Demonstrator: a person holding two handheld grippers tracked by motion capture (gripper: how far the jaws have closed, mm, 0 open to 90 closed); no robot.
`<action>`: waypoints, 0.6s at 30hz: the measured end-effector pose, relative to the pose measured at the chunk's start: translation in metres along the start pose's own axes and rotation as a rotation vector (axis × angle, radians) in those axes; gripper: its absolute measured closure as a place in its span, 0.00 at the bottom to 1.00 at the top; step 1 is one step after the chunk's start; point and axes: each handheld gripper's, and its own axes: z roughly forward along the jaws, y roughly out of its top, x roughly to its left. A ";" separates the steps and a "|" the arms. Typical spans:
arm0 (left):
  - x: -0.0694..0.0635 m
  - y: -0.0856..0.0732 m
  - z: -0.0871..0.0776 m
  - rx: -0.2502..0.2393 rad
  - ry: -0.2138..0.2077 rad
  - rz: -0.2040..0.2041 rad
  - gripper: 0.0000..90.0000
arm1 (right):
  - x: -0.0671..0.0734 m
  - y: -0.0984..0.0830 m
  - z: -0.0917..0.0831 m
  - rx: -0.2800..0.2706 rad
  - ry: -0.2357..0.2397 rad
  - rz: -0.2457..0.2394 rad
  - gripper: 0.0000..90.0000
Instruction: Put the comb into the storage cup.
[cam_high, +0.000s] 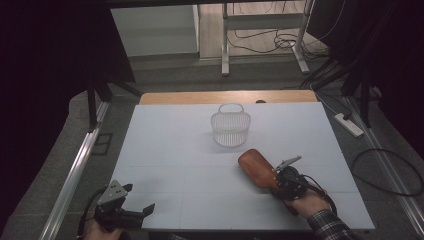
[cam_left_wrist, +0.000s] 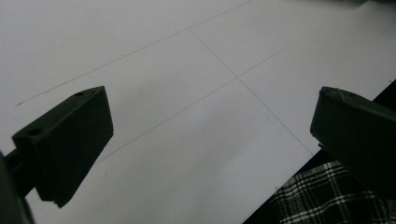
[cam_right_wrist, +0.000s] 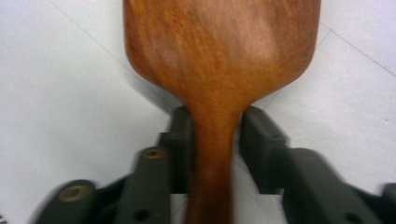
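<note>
A brown wooden paddle brush (cam_high: 255, 167) lies on the white board (cam_high: 175, 150), right of centre, its broad head pointing toward the far left. My right gripper (cam_high: 276, 183) is shut on its narrow handle; in the right gripper view both black jaws press the handle (cam_right_wrist: 212, 154) from either side, below the wide head (cam_right_wrist: 219, 56). My left gripper (cam_high: 140, 197) rests at the board's near left corner, open, with nothing between its jaws. In the left gripper view it (cam_left_wrist: 210, 107) looks across bare white board (cam_left_wrist: 187, 70).
A small white mesh basket (cam_high: 230, 127) with a loop handle stands upright past the brush, near the board's far middle. A plaid sleeve (cam_high: 327, 225) comes in at the lower right. Cables and a power strip (cam_high: 350, 125) lie on the floor to the right.
</note>
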 end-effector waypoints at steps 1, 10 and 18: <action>0.000 0.000 0.000 0.000 0.000 -0.001 0.00 | -0.001 0.000 0.000 0.000 0.001 0.006 0.78; -0.001 0.000 0.000 -0.001 0.011 0.009 0.01 | -0.001 -0.001 -0.004 -0.030 -0.004 -0.009 0.80; -0.001 0.001 0.001 0.011 -0.005 0.016 0.03 | -0.003 -0.003 -0.008 -0.058 0.012 0.000 0.80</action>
